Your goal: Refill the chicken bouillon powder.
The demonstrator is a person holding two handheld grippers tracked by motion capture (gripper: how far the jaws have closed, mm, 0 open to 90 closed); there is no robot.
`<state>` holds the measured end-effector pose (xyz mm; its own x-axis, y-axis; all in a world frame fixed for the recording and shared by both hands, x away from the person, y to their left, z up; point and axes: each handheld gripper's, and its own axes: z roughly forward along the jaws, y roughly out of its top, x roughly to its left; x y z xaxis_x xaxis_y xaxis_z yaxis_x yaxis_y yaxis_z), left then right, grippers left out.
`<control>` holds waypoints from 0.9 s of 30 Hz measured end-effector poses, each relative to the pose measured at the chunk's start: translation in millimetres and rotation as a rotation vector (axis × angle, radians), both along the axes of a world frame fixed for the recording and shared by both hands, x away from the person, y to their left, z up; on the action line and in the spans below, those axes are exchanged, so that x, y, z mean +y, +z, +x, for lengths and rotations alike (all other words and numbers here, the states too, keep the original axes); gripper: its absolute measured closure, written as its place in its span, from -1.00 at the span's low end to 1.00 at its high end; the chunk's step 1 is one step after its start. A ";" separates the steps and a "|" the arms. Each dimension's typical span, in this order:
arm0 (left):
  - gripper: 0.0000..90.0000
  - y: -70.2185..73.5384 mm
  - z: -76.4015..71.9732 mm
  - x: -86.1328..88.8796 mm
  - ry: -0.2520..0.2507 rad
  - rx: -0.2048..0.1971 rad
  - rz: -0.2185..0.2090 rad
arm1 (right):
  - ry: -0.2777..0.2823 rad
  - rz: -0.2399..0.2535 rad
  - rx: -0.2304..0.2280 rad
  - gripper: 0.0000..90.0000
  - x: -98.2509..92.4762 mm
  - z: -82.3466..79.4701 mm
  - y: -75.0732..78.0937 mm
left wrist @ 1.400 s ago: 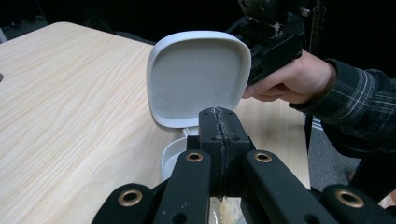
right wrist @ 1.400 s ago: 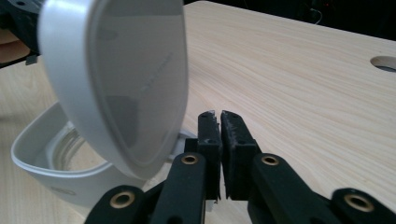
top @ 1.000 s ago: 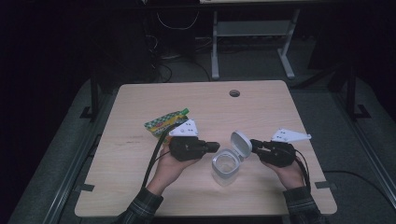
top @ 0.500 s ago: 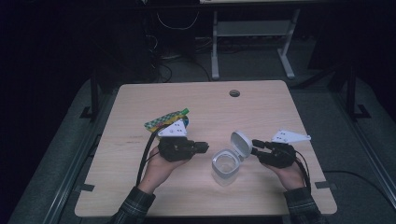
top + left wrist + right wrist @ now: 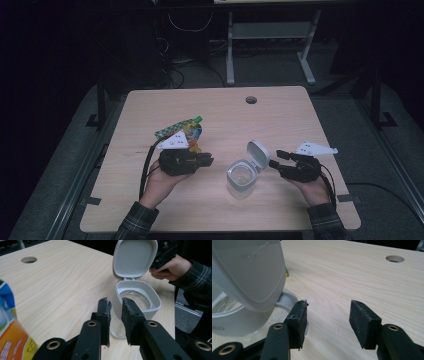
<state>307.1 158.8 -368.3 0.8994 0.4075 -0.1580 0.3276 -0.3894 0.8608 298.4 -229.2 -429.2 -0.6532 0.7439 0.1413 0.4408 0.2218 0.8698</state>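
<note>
High view: my left gripper (image 5: 206, 160) lies on the wooden surface (image 5: 280, 115) left of a clear jar (image 5: 241, 178), apart from it, its fingers only narrowly parted with nothing between them; they have just been opening. My right gripper (image 5: 275, 159) sits right of the jar, just beside the raised hinged lid (image 5: 258, 153), fingers spread and empty, also just opening. The jar stands upright near the front middle of the surface, with a grey collar; whether it holds anything I cannot tell from here. A colourful snack packet (image 5: 186, 129) lies behind my left gripper. A round cable hole (image 5: 251, 100) sits near the far edge. Bare wood stretches across the far half; the front edge is close behind my wrists.

Left gripper view: my fingers (image 5: 105, 315) stand a small gap apart, holding nothing. Beyond them the jar (image 5: 136, 298) shows its open mouth, and the inside looks empty. The lid (image 5: 133, 257) stands up on its hinge, my right hand (image 5: 172, 266) at its edge. The packet (image 5: 10, 330) is at the near left.

Right gripper view: my fingers (image 5: 362, 322) gape wide over bare wood. The lid (image 5: 252, 270) and jar rim (image 5: 234, 317) lie just left of the left finger; whether they touch I cannot tell.
</note>
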 end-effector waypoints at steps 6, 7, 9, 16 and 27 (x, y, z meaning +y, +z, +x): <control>0.58 -2.7 -9.0 14.5 0.016 0.001 0.001 | 0.001 -0.008 0.001 0.01 -2.7 -6.6 -2.9; 0.56 -2.9 -9.8 16.5 0.017 0.001 0.002 | 0.002 -0.009 0.004 0.01 -3.2 -7.7 -3.4; 0.52 -4.2 -12.1 22.0 0.027 -0.001 0.007 | 0.000 -0.008 0.008 0.00 -4.0 -8.9 -3.8; 0.49 -10.7 -16.6 38.1 0.046 0.008 0.002 | -0.008 -0.003 0.005 -0.01 -5.4 -7.3 -5.0; 0.47 -14.3 -21.4 60.7 0.075 0.007 0.017 | -0.013 0.000 -0.001 -0.02 -6.4 -6.6 -5.7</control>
<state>285.7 219.5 -382.6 0.8652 0.4763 -0.1569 0.3626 -0.3781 0.8518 291.8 -235.6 -434.9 -0.6438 0.7521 0.1407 0.4430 0.2164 0.8700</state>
